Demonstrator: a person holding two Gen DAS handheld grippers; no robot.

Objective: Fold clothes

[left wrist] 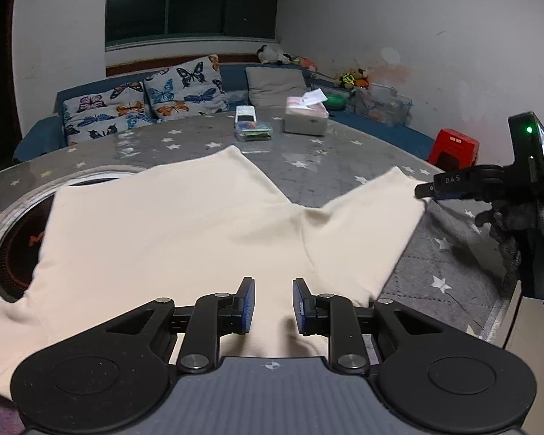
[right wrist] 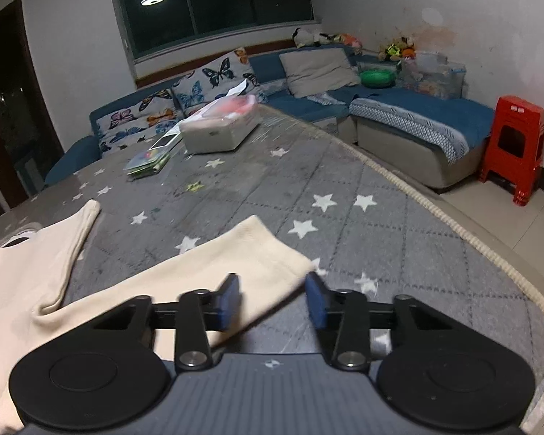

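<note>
We see the cream garment [left wrist: 170, 224] spread flat on the star-patterned counter [right wrist: 308, 188], one sleeve reaching toward its right edge. Our left gripper [left wrist: 272, 304] hovers over the cloth, jaws spread, pinching nothing. Our right gripper [right wrist: 272, 297] has jaws spread beside the sleeve end, not gripping it.

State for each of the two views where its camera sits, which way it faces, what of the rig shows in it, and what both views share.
Left wrist: behind the left gripper, looking forward and down over the cream garment; the right gripper enters at the right edge.
Right wrist: behind the right gripper, looking forward and down at a cream sleeve end.
Shared: the garment, star-print table cover, tissue box, blue sofa.
</note>
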